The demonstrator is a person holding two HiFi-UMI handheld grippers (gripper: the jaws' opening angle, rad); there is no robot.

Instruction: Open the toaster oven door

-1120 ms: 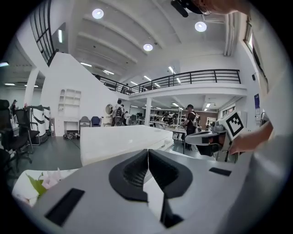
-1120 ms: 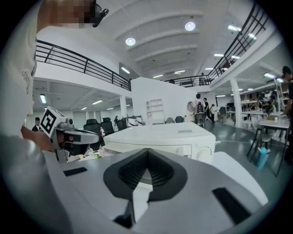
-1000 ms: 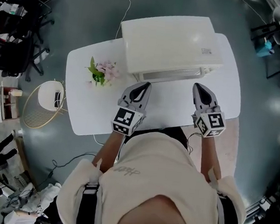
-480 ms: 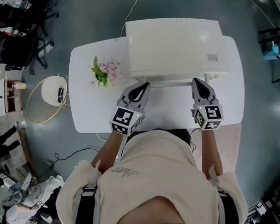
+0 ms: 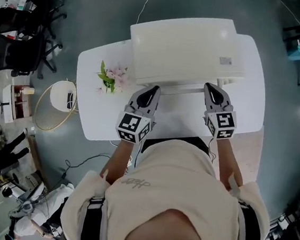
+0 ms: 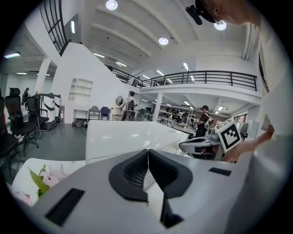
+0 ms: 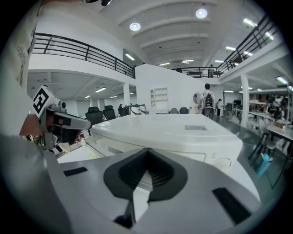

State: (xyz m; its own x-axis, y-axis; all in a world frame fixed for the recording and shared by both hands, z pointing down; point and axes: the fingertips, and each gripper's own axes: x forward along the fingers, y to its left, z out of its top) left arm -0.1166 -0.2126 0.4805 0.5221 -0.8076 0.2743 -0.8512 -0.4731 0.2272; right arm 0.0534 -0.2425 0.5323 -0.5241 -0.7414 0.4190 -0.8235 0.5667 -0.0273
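You get even overhead light in the head view: the white table (image 5: 86, 121) and toaster oven (image 5: 184, 46) come out bright, nearly washed out, against the darker floor (image 5: 278, 119), with only faint shadows. Both gripper views are fisheye, black at the corners, with the railings (image 6: 206, 75) bowed near the rim. Ceiling lights (image 6: 111, 4) flare at the top. Up close, the left gripper (image 6: 147, 153) and right gripper (image 7: 146, 151) look soft; the background is sharper.
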